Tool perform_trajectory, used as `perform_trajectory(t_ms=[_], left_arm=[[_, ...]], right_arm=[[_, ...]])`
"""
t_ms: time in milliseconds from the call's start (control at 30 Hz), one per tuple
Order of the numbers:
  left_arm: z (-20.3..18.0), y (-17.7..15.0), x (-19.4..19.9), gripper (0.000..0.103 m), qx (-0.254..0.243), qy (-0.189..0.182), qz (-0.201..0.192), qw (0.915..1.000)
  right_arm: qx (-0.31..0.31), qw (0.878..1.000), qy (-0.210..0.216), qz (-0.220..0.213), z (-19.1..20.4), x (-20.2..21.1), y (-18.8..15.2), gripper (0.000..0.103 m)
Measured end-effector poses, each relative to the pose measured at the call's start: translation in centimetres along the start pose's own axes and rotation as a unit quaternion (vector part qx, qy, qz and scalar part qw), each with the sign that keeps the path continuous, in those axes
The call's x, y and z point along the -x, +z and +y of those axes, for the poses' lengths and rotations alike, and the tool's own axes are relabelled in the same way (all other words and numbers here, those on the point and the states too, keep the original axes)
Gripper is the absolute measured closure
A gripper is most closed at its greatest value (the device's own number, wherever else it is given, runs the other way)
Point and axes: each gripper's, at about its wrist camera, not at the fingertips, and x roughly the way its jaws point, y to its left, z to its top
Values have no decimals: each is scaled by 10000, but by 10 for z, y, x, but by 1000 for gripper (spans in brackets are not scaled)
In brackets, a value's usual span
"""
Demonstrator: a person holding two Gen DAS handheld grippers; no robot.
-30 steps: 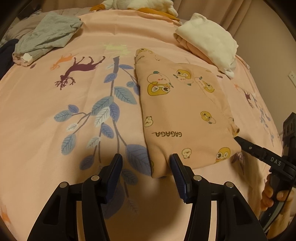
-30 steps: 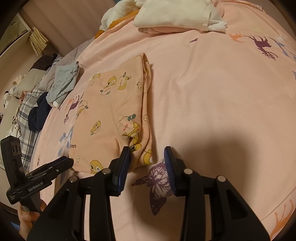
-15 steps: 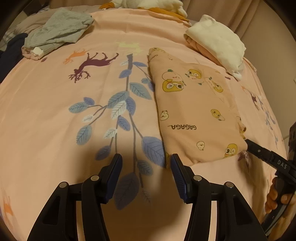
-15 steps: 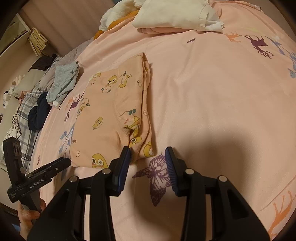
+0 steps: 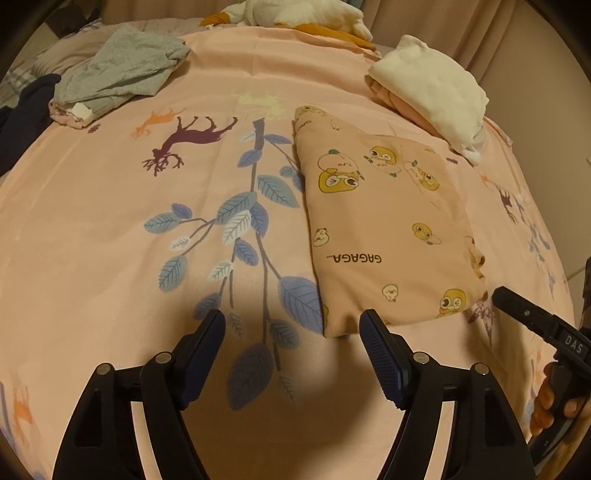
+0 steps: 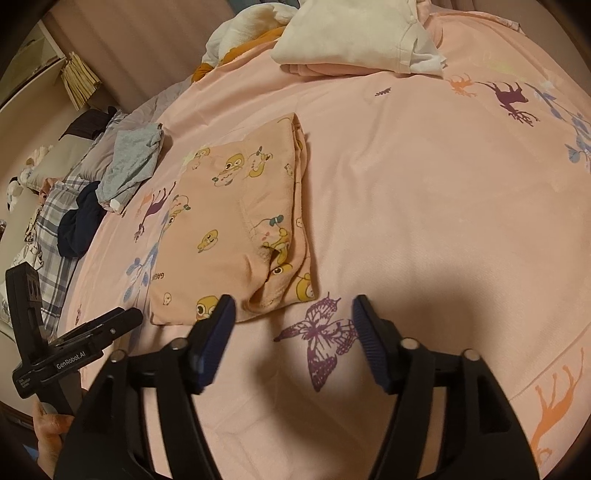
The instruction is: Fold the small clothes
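Observation:
A small peach garment with yellow duck prints (image 5: 384, 229) lies folded into a long rectangle on the pink bedsheet (image 5: 110, 221); it also shows in the right wrist view (image 6: 236, 236). My left gripper (image 5: 291, 328) is open and empty, just short of the garment's near left corner. My right gripper (image 6: 291, 314) is open and empty, just short of the garment's near right corner, over a purple butterfly print. Each gripper shows at the edge of the other's view: the right one (image 5: 532, 321) and the left one (image 6: 92, 339).
A folded white and pink pile (image 5: 432, 92) lies beyond the garment. Grey clothes (image 5: 118, 74) and dark clothes (image 5: 26, 110) lie at the far left. A white and orange plush (image 5: 306, 14) is at the head of the bed. The bed edge is near right (image 6: 554, 369).
Both grippers have drawn back from the garment's near edge and opened wider. The garment lies where it was.

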Motion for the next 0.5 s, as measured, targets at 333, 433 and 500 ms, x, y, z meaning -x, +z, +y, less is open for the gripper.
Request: perform_trajectory(t_ms=[333,433,500], left_arm=[[-3,0,12,5,86,215,-101,9997],[-5,-1,21,4,55,291,-227,9993],[-8,-1,28,3,31,296,-291,9991]], right_arm=[[454,9977,-494,-59,23,14,-8,9],[629,9963,-567,-170,31,22,-9,0],[737,9952,-607,-227,37,27,-10,0]])
